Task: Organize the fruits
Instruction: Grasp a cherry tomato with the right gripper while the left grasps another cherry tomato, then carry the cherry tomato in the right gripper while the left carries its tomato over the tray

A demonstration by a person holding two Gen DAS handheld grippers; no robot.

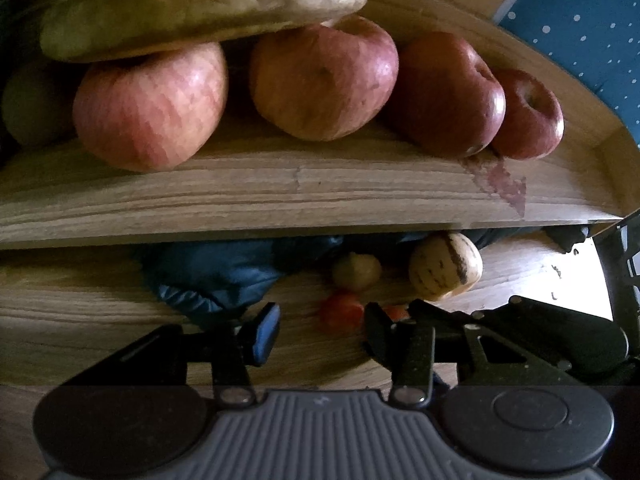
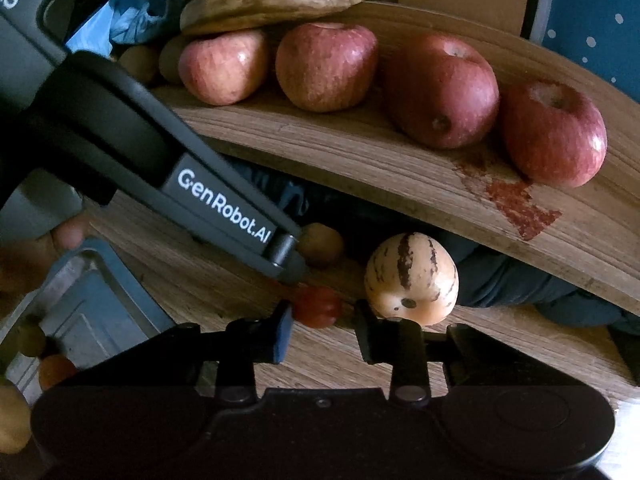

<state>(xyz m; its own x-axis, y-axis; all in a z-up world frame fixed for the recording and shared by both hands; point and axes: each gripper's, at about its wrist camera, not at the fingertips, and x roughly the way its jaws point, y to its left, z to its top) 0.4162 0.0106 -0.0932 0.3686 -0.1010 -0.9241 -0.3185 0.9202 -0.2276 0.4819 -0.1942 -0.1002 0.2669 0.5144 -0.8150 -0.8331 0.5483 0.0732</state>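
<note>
1. Wooden shelf carries four apples under bananas; our left gripper stands apart, empty.
2. Right gripper brackets a small red fruit, unclamped; striped pepino melon lies unsorted below.

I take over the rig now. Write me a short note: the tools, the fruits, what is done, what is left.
Left tool: open, empty, close to the small red fruit.
Right tool: tips around that fruit; grip unclear.
Done: four apples in a row, bananas on top, on the wooden shelf.
Left: probably the red fruit, the striped melon and a brown fruit below.
</note>
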